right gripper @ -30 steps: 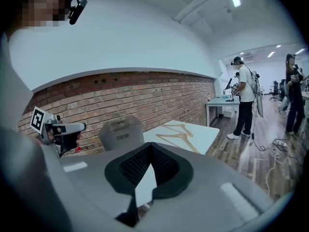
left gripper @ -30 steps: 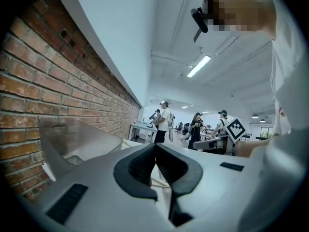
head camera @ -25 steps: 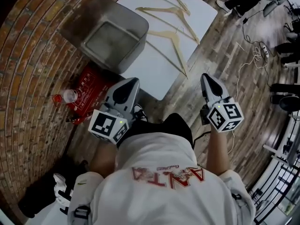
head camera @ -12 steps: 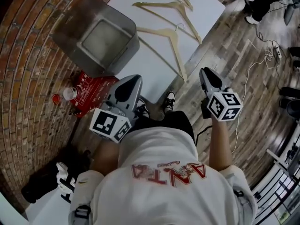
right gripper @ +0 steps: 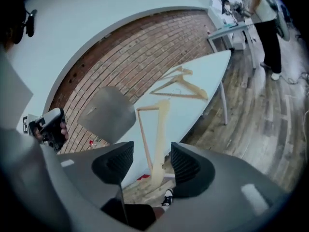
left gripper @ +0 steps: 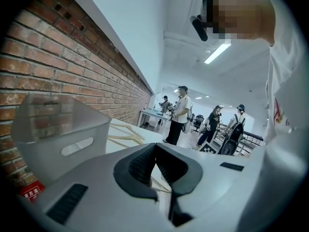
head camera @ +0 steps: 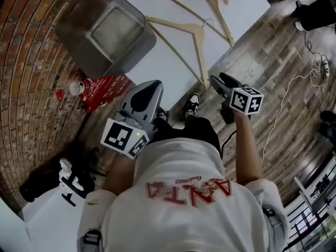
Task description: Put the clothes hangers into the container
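Three wooden hangers lie on the white table [head camera: 157, 62]. The nearest hanger [head camera: 198, 51] ends at the table's near corner. A second hanger [head camera: 224, 28] lies beyond it. The grey container [head camera: 79, 14] stands at the table's left end. My right gripper [head camera: 216, 80] is just off that near corner. Its jaws have just been opening and now stand open. In the right gripper view the nearest hanger [right gripper: 159, 129] shows beyond the gap of the right gripper [right gripper: 152, 161], untouched. My left gripper [head camera: 151, 85] is shut and empty, below the container [left gripper: 63, 134].
A red box [head camera: 105, 85] and a small bottle [head camera: 76, 88] lie on the floor under the container's end, by the brick wall. A white cable [head camera: 294, 88] trails over the wooden floor at right. Several people [left gripper: 181, 112] stand further down the room.
The right gripper has dropped and swung towards the table's near corner, and its jaws have opened. The left gripper has shifted slightly. The table now sits nearer in the head view.
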Action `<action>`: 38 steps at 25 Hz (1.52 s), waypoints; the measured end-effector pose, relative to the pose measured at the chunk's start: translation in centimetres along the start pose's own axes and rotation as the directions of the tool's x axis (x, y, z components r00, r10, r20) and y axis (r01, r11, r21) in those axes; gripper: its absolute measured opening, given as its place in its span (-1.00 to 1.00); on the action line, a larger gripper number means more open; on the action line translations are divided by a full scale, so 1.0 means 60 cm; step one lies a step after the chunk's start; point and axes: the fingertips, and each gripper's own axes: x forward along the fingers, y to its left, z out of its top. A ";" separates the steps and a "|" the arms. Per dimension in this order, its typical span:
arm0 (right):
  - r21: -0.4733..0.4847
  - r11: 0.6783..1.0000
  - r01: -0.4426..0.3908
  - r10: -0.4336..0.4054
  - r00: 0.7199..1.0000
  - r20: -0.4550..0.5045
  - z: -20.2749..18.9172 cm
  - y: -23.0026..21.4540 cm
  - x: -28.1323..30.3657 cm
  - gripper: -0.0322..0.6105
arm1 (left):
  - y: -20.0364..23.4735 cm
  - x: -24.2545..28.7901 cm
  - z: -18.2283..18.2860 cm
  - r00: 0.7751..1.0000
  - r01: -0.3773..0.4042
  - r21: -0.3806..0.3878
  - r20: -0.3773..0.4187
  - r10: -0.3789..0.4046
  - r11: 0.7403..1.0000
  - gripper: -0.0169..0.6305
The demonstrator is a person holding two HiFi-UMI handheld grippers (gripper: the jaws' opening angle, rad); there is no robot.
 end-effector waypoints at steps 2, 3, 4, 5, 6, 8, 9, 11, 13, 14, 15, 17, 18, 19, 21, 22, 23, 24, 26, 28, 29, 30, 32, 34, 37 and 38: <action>0.033 0.998 -0.051 0.053 0.997 -0.064 -0.019 -0.009 0.028 -0.16 | 0.004 0.004 -0.008 1.000 -0.017 -0.008 -0.007 0.017 1.000 -0.92; 0.050 0.996 -0.075 0.080 0.992 -0.096 -0.029 -0.011 0.040 -0.15 | 0.006 0.005 -0.011 1.000 -0.026 -0.013 -0.009 0.026 1.000 -0.92; 0.067 0.993 -0.095 0.104 0.986 -0.128 -0.039 -0.013 0.051 -0.14 | 0.008 0.005 -0.013 0.999 -0.034 -0.017 -0.011 0.034 0.999 -0.92; 0.081 0.991 -0.110 0.122 0.980 -0.160 -0.049 -0.016 0.061 -0.13 | 0.010 0.006 -0.015 0.999 -0.042 -0.020 -0.013 0.041 0.999 -0.92; 0.095 0.988 -0.119 0.136 0.972 -0.191 -0.060 -0.019 0.069 -0.13 | 0.012 0.006 -0.018 0.999 -0.049 -0.022 -0.016 0.048 0.999 -0.92; 0.130 0.982 -0.137 0.165 0.956 -0.241 -0.080 -0.027 0.083 -0.13 | 0.015 0.009 -0.023 0.998 -0.062 -0.027 -0.021 0.062 0.998 -0.92; 0.150 0.977 -0.148 0.184 0.948 -0.259 -0.087 -0.029 0.089 -0.13 | 0.017 0.010 -0.025 0.997 -0.069 -0.030 -0.024 0.068 0.997 -0.92; 0.201 0.964 -0.174 0.227 0.932 -0.283 -0.101 -0.031 0.100 -0.15 | 0.021 0.010 -0.030 0.996 -0.081 -0.034 -0.030 0.080 0.996 -0.92; 0.267 0.942 -0.204 0.281 0.915 -0.290 -0.109 -0.030 0.108 -0.16 | 0.024 0.010 -0.034 0.995 -0.091 -0.039 -0.034 0.090 0.995 -0.92; 0.299 0.928 -0.222 0.310 0.906 -0.289 -0.112 -0.029 0.110 -0.20 | 0.026 0.009 -0.036 0.995 -0.094 -0.043 -0.035 0.093 0.995 -0.92; 0.329 0.913 -0.241 0.339 0.896 -0.286 -0.113 -0.027 0.111 -0.28 | 0.027 0.009 -0.038 0.995 -0.097 -0.046 -0.037 0.095 0.994 -0.92; 0.387 0.879 -0.278 0.399 0.875 -0.276 -0.115 -0.017 0.109 -0.40 | 0.029 0.007 -0.042 0.994 -0.100 -0.050 -0.042 0.098 0.994 -0.92; 0.415 0.860 -0.295 0.426 0.864 -0.268 -0.114 -0.010 0.108 -0.51 | 0.030 0.006 -0.043 0.994 -0.100 -0.053 -0.044 0.098 0.994 -0.92; 0.437 0.846 -0.307 0.446 0.856 -0.261 -0.114 -0.004 0.106 -0.65 | 0.030 0.005 -0.044 0.994 -0.099 -0.054 -0.045 0.096 0.994 -0.92; 0.449 0.837 -0.313 0.456 0.852 -0.257 -0.114 -0.001 0.103 -0.68 | 0.029 0.005 -0.043 0.995 -0.093 -0.053 -0.044 0.091 0.994 -0.92; 0.449 0.838 -0.311 0.454 0.853 -0.257 -0.115 -0.002 0.099 -0.68 | 0.027 0.007 -0.041 0.995 -0.088 -0.050 -0.043 0.086 0.995 -0.92; 0.450 0.838 -0.308 0.452 0.855 -0.257 -0.115 -0.004 0.092 -0.68 | 0.024 0.008 -0.038 0.996 -0.082 -0.047 -0.041 0.080 0.996 -0.92; 0.450 0.840 -0.303 0.446 0.857 -0.256 -0.114 -0.006 0.084 -0.69 | 0.020 0.011 -0.036 0.996 -0.076 -0.042 -0.039 0.075 0.996 -0.92; 0.446 0.844 -0.299 0.437 0.865 -0.247 -0.112 -0.008 0.066 -0.69 | 0.016 0.015 -0.032 0.997 -0.065 -0.035 -0.037 0.064 0.997 -0.92; 0.445 0.838 -0.317 0.440 0.874 -0.205 -0.104 -0.001 0.048 -0.70 | 0.014 0.017 -0.031 0.998 -0.053 -0.035 -0.034 0.052 0.998 -0.92; 0.438 0.834 -0.335 0.444 0.879 -0.173 -0.098 0.005 0.041 -0.70 | 0.014 0.018 -0.029 0.998 -0.047 -0.035 -0.033 0.046 0.998 -0.92; 0.420 0.835 -0.356 0.448 0.882 -0.144 -0.091 0.012 0.036 -0.72 | 0.013 0.019 -0.028 0.999 -0.041 -0.035 -0.031 0.040 0.999 -0.92; 0.380 0.847 -0.372 0.442 0.890 -0.115 -0.082 0.024 0.028 -0.73 | 0.011 0.020 -0.023 0.999 -0.029 -0.034 -0.025 0.029 0.999 -0.92; 0.360 0.851 -0.383 0.438 0.895 -0.084 -0.071 0.036 0.023 -0.73 | 0.009 0.023 -0.019 1.000 -0.020 -0.032 -0.018 0.019 0.999 -0.92; 0.315 0.863 -0.396 0.424 0.905 -0.024 -0.046 0.045 0.017 -0.74 | 0.008 0.026 -0.011 1.000 -0.009 -0.029 -0.008 0.009 1.000 -0.92; 0.307 0.860 -0.407 0.427 0.904 0.000 -0.035 0.051 0.015 -0.74 | 0.008 0.024 -0.009 1.000 -0.007 -0.028 -0.007 0.007 1.000 -0.92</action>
